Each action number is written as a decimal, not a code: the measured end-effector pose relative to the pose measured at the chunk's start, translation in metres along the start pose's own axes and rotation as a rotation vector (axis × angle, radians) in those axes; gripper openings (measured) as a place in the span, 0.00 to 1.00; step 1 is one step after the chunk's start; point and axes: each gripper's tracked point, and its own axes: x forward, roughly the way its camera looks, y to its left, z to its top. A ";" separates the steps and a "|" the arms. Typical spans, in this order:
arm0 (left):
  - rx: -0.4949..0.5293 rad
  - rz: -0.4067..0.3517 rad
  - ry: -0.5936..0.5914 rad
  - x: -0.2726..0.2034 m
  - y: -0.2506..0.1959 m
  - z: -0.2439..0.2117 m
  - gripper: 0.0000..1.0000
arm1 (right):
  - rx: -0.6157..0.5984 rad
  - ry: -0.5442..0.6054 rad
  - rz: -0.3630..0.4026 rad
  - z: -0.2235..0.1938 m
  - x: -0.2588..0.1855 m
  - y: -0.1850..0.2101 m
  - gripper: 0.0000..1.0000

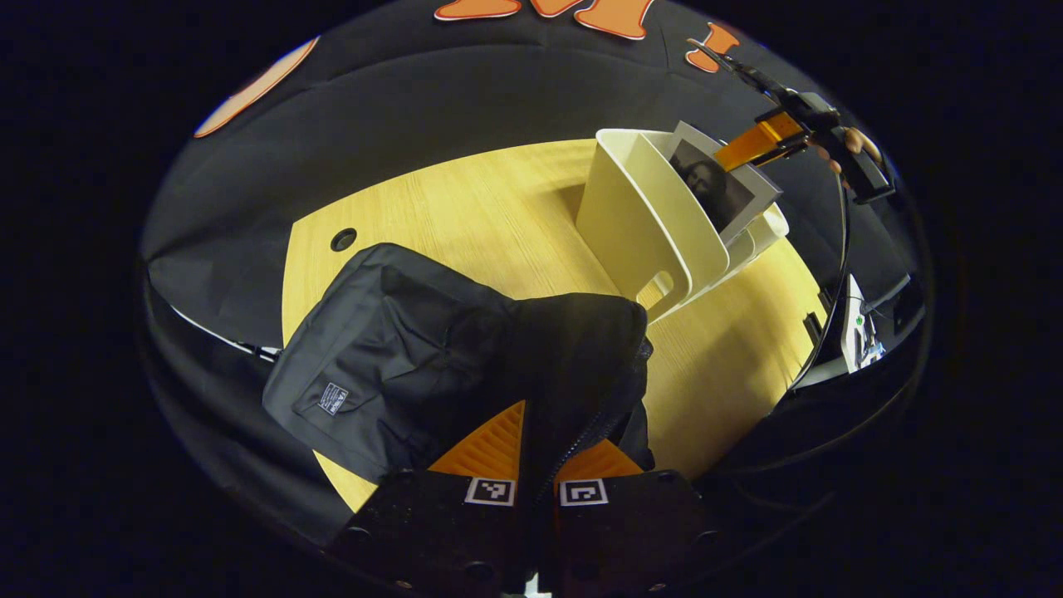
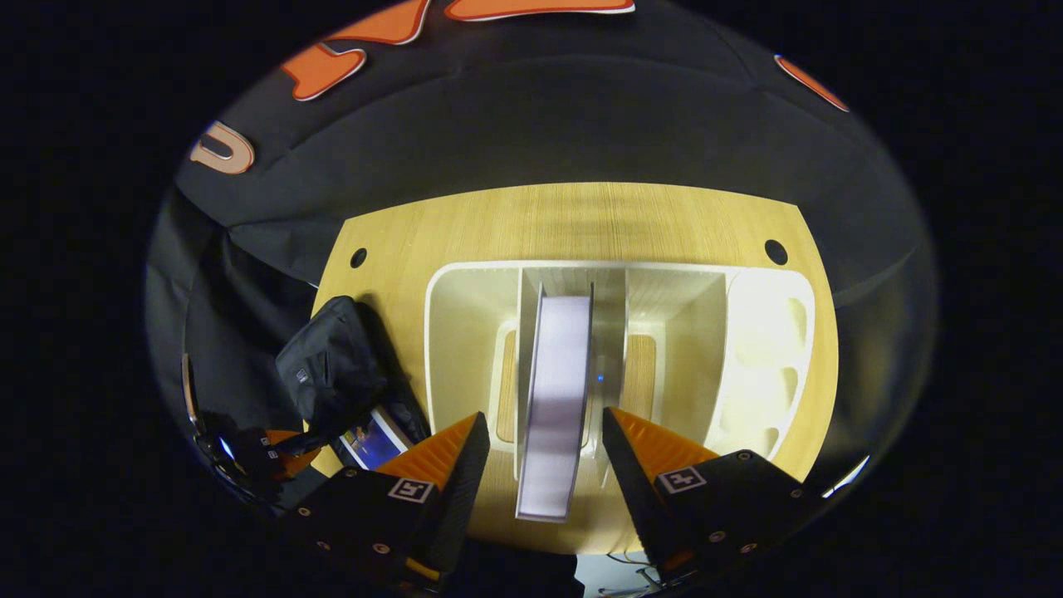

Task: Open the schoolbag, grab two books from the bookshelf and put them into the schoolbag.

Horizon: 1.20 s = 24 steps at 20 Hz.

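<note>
The black schoolbag lies on the wooden table. My left gripper is shut on the bag's flap, holding up the zipped edge. The white bookshelf stands behind the bag, with a book bearing a dark portrait cover in it. In the right gripper view that book stands upright in the middle slot of the bookshelf. My right gripper is open, with one finger on each side of the book and a gap to it. A blue-covered book shows in the mouth of the schoolbag.
The table has round cable holes near its back corners. The shelf's other slots look empty. The black booth wall closes in behind the table. A hand holds the right gripper above the shelf, and a cable runs down from it.
</note>
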 end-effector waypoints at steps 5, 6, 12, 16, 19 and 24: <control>-0.012 0.009 0.010 -0.001 0.000 -0.001 0.06 | 0.017 0.072 -0.066 0.002 0.024 -0.014 0.56; -0.010 0.012 0.009 -0.002 0.000 -0.001 0.06 | 0.024 0.074 -0.075 0.003 0.026 -0.015 0.52; 0.026 0.014 0.014 -0.001 0.004 0.004 0.06 | 0.065 0.080 -0.105 -0.001 0.010 -0.018 0.36; 0.079 0.012 0.014 -0.004 0.005 0.009 0.06 | 0.080 0.010 -0.082 -0.001 -0.032 -0.013 0.36; 0.114 0.000 0.011 -0.007 0.006 0.013 0.06 | 0.098 -0.038 -0.089 -0.009 -0.066 -0.012 0.35; 0.145 -0.021 -0.008 -0.015 0.016 0.020 0.05 | 0.138 -0.105 -0.096 -0.034 -0.120 -0.008 0.35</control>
